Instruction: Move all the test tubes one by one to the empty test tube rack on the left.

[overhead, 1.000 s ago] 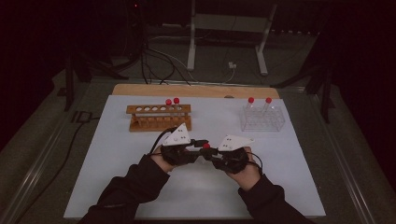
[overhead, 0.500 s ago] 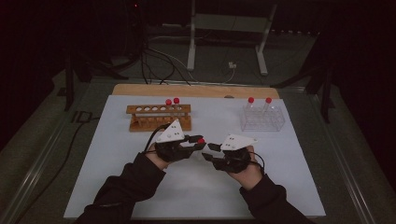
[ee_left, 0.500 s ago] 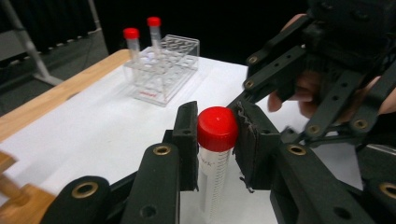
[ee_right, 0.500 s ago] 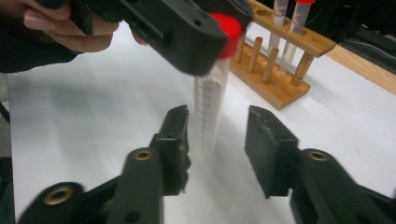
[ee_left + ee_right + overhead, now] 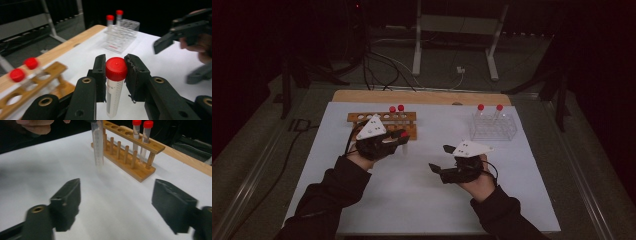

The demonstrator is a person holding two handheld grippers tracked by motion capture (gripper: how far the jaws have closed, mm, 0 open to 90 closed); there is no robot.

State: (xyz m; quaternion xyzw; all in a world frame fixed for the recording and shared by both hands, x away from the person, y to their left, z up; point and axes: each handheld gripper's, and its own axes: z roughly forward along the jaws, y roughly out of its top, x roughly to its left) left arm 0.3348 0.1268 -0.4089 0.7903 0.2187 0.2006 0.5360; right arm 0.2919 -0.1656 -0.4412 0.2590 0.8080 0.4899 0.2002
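Left hand-held gripper [image 5: 115, 72] is clamped on a red-capped tube [image 5: 115, 85], jaws pinching it just under the cap, tube hanging upright above the white worktop [image 5: 412, 195]. In the high view that left hand-held gripper [image 5: 398, 140] sits right in front of the wooden rack [image 5: 362, 118], the tube's red cap [image 5: 404, 134] showing at its tip. Over on the right, the right hand-held gripper [image 5: 115, 202] has nothing in it: its jaws have just been opening and now stand wide apart over bare worktop. From the high view it [image 5: 439, 159] is well apart from the left one, near the middle of the worktop. Two red-capped tubes [image 5: 396, 111] stand in the wooden rack. Farther right, a clear rack [image 5: 494, 127] holds two more [image 5: 488, 109] at its back.
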